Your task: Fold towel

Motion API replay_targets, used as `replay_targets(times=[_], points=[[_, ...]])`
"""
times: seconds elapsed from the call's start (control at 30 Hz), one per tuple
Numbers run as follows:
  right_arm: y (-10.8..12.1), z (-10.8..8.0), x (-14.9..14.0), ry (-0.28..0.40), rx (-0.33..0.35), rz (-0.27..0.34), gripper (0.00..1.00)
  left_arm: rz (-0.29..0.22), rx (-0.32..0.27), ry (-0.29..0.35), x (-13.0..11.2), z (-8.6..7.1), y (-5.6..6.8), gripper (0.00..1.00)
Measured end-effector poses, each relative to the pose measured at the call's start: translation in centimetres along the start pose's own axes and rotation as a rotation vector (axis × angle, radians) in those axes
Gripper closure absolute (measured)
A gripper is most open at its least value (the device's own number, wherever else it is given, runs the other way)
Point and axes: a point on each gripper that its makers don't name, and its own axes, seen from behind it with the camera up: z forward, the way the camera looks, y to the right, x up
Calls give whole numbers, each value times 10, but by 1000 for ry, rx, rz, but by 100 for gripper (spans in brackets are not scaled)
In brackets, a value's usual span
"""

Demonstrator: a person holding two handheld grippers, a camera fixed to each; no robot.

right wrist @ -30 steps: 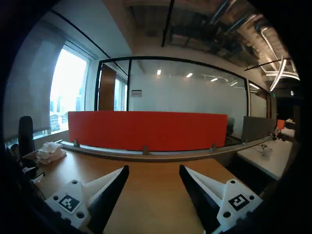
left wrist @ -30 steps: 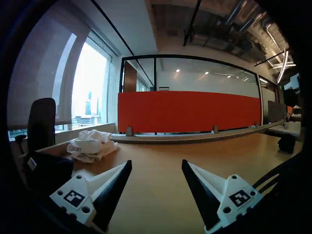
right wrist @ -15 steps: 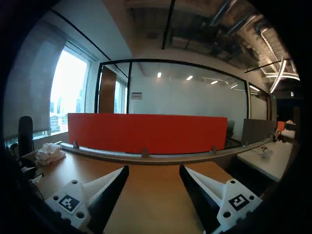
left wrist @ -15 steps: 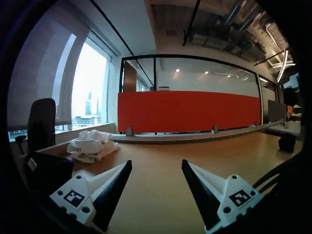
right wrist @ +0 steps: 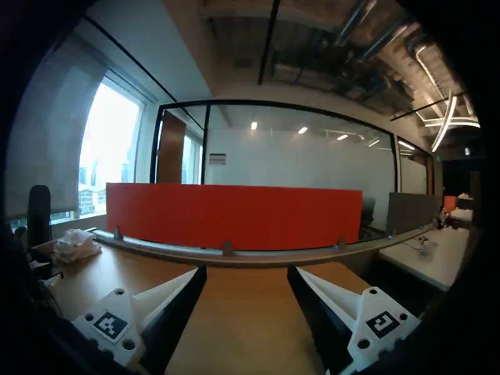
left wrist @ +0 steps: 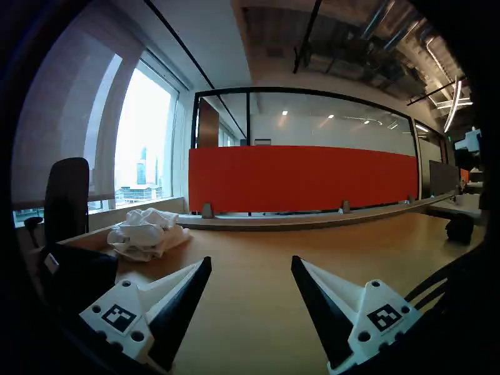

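Right tool (right wrist: 245, 270) slightly nearer red partition (right wrist: 234, 215), spread and empty like left tool (left wrist: 250, 259); crumpled white towel (left wrist: 147, 232) on wooden desk (left wrist: 375, 240)

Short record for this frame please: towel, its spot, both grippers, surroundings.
towel: white, crumpled heap, not folded
spot: far left of the desk, by the window
left gripper: open, empty, apart from towel
right gripper: open, empty, apart from towel
surroundings: orange divider behind desk; black chair at left

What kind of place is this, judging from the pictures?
Most likely an open-plan office: a long wooden desk with a red divider panel, a black office chair, and a glass-walled room behind.
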Motion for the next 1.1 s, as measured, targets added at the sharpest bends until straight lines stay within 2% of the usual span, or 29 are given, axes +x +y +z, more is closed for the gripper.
replay_targets(times=[0.27, 0.4, 0.6, 1.1], points=[[14, 0, -20, 30, 0, 51, 0, 0, 0, 0, -1, 0, 0, 5], [20, 3, -34, 42, -8, 59, 0, 0, 0, 0, -1, 0, 0, 5], [22, 9, -58, 37, -12, 83, 0, -1, 0, 0, -1, 0, 1, 5], [23, 12, -114, 13, -16, 60, 0, -1, 0, 1, -1, 0, 1, 5]])
